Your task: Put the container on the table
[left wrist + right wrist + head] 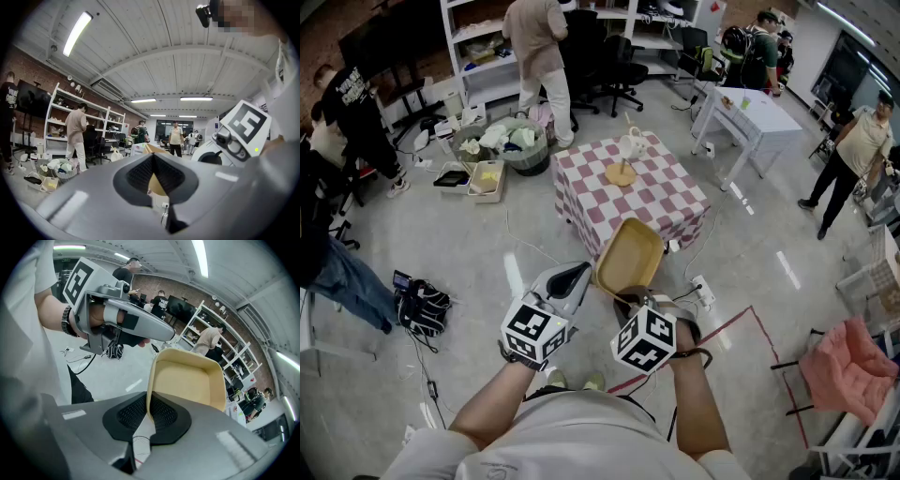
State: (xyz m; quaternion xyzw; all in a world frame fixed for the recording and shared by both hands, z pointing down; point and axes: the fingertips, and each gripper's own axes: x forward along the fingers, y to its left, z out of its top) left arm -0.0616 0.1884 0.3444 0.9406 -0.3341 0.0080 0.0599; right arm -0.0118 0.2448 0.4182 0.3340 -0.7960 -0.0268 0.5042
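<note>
A shallow tan container (629, 255) hangs tilted in the air in front of me, its hollow side up. My right gripper (630, 298) is shut on its near rim; in the right gripper view the container (188, 380) rises from between the pads, with the right gripper (147, 412) clamped on its edge. My left gripper (574, 273) floats just left of the container, shut with nothing in it. Through the left gripper (154, 176), a sliver of the container (156, 183) shows beyond the pads. The table (661, 202) with a red-and-white checked cloth stands just beyond the container.
A wooden stand (621, 173) and a white jug (632, 144) sit on the checked table's far part. A laundry basket (517, 145) and trays lie back left, a white table (750, 117) back right. A power strip (703, 291), red floor tape and several people are around.
</note>
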